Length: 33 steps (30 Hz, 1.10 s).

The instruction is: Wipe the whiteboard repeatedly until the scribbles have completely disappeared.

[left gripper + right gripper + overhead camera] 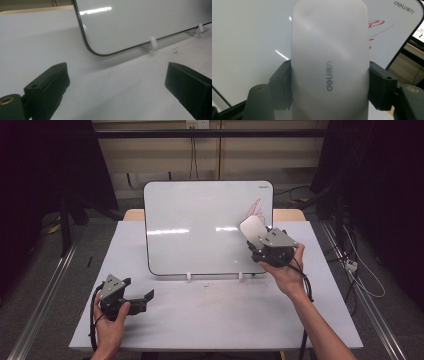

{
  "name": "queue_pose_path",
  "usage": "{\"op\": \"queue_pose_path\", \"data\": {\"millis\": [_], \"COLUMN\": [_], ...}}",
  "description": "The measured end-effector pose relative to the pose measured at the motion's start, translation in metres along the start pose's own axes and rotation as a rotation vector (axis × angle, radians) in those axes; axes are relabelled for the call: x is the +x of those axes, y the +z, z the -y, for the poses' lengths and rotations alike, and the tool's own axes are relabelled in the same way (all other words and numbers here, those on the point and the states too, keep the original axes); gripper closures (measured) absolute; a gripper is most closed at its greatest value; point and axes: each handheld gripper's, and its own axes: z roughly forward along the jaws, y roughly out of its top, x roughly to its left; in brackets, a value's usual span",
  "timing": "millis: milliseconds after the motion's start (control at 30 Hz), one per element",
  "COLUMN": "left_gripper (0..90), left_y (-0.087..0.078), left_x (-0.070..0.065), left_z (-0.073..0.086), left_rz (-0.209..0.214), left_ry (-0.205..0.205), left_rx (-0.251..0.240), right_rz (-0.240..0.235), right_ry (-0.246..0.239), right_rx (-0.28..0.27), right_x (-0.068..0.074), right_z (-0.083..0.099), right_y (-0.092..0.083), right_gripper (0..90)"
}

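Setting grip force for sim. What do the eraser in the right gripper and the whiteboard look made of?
Eraser: probably hard plastic, matte white shell with a printed grey logo, soft diffuse sheen; its underside is hidden.
Whiteboard: glossy white writing face, likely coated or laminated, with sharp strip reflections of the lights and a thin dark edge; it stands in small white clips, probably plastic.

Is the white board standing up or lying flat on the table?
Standing up, leaning back a little. The whiteboard rests its bottom edge in two small white clips on the table.
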Motion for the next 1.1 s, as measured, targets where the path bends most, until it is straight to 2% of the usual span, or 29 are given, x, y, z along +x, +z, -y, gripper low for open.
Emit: {"op": "queue_pose_path", "data": {"millis": [400, 567, 733, 933, 1100], "left_gripper": [5.2, 5.1, 5.2, 5.2, 5.2], "left_y": [0.000, 0.000, 0.003, 0.001, 0.001], "left_x": [-0.002, -0.002, -0.002, -0.003, -0.002], "left_z": [-0.001, -0.002, 0.000, -0.001, -0.001], "left_rz": [0.008, 0.005, 0.012, 0.011, 0.011], "left_ry": [0.005, 0.013, 0.012, 0.016, 0.011], "left_rx": [-0.001, -0.002, 0.018, 0.012, 0.009], "right_rz": [0.054, 0.072, 0.083, 0.116, 0.125], "right_ry": [-0.009, 0.004, -0.006, -0.003, 0.006], "right_rx": [-0.013, -0.023, -0.005, 0.010, 0.016], "right_x": [-0.021, -0.030, -0.034, -0.047, -0.053], "right_z": [-0.021, -0.028, -0.029, -0.037, -0.043], "right_y": [0.003, 0.007, 0.013, 0.028, 0.035], "right_gripper": [31.7, 31.7, 31.7, 31.7, 31.7]}}
